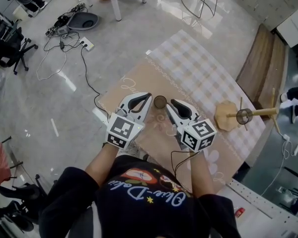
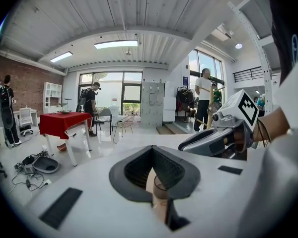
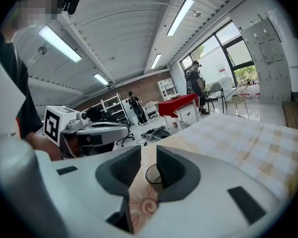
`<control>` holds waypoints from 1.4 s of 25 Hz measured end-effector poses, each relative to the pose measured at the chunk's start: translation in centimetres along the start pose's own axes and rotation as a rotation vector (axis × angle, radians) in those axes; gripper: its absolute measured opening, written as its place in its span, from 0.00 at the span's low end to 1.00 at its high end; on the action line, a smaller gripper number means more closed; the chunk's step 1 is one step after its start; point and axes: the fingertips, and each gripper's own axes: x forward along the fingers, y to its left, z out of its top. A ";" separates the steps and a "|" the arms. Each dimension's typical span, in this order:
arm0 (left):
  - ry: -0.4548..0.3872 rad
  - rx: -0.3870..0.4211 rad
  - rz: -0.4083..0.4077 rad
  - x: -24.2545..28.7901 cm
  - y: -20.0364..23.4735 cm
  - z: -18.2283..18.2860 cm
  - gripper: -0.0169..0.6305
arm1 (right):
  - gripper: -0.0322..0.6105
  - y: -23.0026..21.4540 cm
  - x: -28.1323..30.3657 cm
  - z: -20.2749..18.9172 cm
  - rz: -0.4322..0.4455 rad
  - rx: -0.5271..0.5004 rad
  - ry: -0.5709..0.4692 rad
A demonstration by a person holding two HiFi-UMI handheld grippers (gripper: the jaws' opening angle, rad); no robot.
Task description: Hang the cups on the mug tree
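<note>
A small dark glass cup (image 1: 160,101) stands upright on the patterned tablecloth (image 1: 198,68), just ahead of both grippers. My left gripper (image 1: 149,97) lies to its left, its fingertips touching each other and nothing held. In the left gripper view (image 2: 152,148) the cup (image 2: 160,187) shows through the hollow below the tips. My right gripper (image 1: 171,103) is open just right of the cup. Its own view (image 3: 148,152) shows the cup (image 3: 153,175) beyond the gap, free of the pads. The wooden mug tree (image 1: 227,115) stands at the right with a cup (image 1: 244,116) hanging on it.
The table's near edge runs just below my grippers. A wooden bench (image 1: 260,63) lies beyond the table's right side. Cables and a power strip (image 1: 84,43) trail over the floor at the left. A red table (image 2: 64,123) and people stand far off.
</note>
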 end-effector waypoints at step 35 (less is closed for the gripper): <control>0.051 -0.031 -0.079 2.2 -0.8 -4.4 0.03 | 0.26 -2.1 1.8 -6.1 0.024 -0.154 0.237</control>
